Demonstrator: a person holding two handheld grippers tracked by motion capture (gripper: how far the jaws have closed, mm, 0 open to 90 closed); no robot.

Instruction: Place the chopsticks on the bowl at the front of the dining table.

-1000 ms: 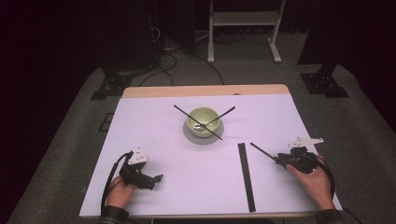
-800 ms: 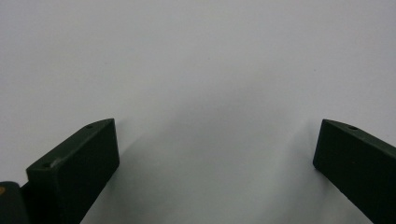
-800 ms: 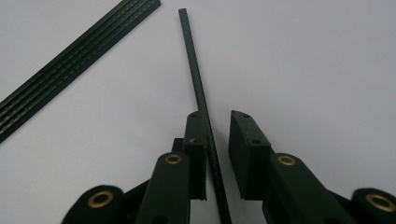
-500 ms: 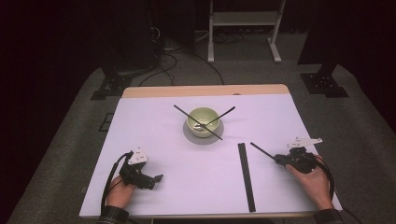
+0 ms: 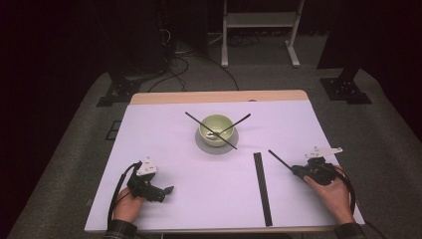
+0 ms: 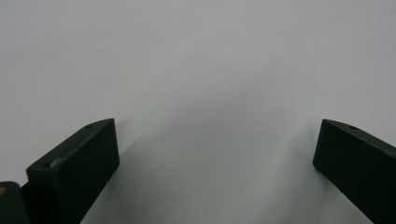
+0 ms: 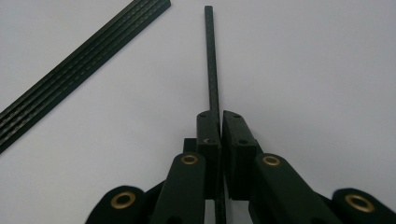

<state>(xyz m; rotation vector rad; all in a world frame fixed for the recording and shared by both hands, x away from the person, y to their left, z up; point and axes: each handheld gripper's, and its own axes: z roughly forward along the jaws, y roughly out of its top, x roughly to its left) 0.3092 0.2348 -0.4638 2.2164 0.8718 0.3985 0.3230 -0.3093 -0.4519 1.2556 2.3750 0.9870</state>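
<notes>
Now your right gripper point(image 7: 219, 122) has its jaws pressed together on the thin black stick point(image 7: 211, 56), having just been closing over the last moment with the stick between them. That puts the grip in place, so the stick looks ready to be lifted; nothing yet says it has left the table point(image 5: 169, 149).

Taking the stick as your landmark: it runs out from the jaws across the white surface, pointing up and left in the high view toward the bowl point(image 5: 216, 129). Just to its left lies the long black strip point(image 5: 262, 186), flat and apart from it. Farther off beyond its tip, the pale green bowl sits on a grey saucer point(image 5: 205, 146) with two more black sticks point(image 5: 211, 130) crossed over its rim. Well away to the left of everything, your left gripper point(image 5: 166, 190) rests low near the front edge of the table.

The right gripper view gives you what the high view cannot: the stick passes straight between the two closed pads and on beneath the gripper body, and the strip shows fine lengthwise ridges. The high view gives the layout instead, with the bowl and both hands point(image 5: 334, 191). The left gripper view shows its jaws standing wide apart over bare white table, holding nothing.
</notes>
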